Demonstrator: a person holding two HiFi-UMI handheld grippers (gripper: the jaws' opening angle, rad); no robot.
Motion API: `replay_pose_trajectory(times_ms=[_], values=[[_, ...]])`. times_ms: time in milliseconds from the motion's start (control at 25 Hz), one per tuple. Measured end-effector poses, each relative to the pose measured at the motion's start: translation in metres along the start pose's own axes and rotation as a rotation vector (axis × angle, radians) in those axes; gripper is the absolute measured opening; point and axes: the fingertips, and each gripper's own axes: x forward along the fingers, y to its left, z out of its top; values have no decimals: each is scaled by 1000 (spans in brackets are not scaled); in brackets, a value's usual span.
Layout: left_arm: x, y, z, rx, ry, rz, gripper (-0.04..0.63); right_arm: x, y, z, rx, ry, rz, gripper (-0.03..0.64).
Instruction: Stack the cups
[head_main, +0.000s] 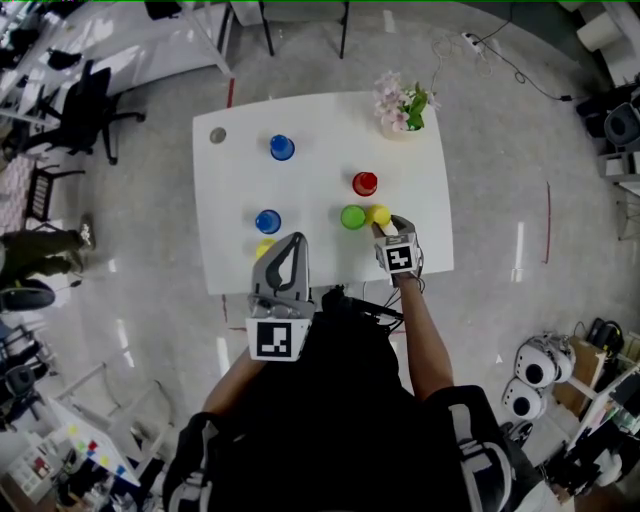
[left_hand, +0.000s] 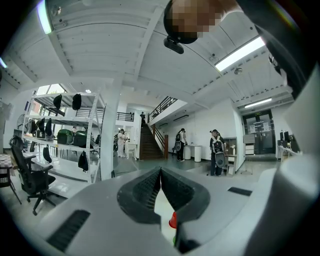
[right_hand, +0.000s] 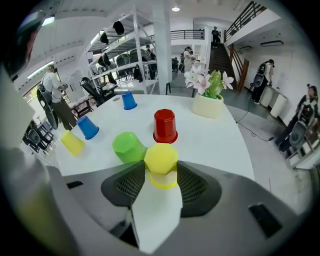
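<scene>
Several upturned cups stand on the white table (head_main: 320, 120). My right gripper (head_main: 386, 226) (right_hand: 161, 171) points steeply down, shut on a yellow cup (head_main: 378, 214) (right_hand: 161, 159); both pads touch its sides. It sits low, right beside a green cup (head_main: 352, 217) (right_hand: 128, 146). A red cup (head_main: 365, 183) (right_hand: 165, 126) stands just behind. Two blue cups (head_main: 282, 147) (head_main: 267, 221) and a second yellow cup (head_main: 263, 247) (right_hand: 73, 142) stand to the left. My left gripper (head_main: 292, 242) (left_hand: 160, 172) hovers at the near edge, shut and empty, pointing level.
A pot of pink flowers (head_main: 400, 105) (right_hand: 208, 100) stands at the table's far right corner. A small grey disc (head_main: 218, 135) lies at the far left corner. Office chairs, shelves and people stand around the room.
</scene>
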Motion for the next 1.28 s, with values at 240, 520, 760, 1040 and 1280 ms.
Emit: replay_pose_trajectory(times_ms=[240,520,760,1040,1280], values=[[0,0,-1,6,12,-5,21,4,8,6,-5,-7,25,216],[0,3,-1,5,10,-1,21,5,9,5,-23,7,14,221],[0,6,-2,-7,9,2,21,9,12,0,-17,26,29,256],[4,8,0,-15,0,-2,21,-6,10,17,14,-21,23,276],[6,14,-1,-19,3,-4,21,-19,12,53,27,-96,31,276]])
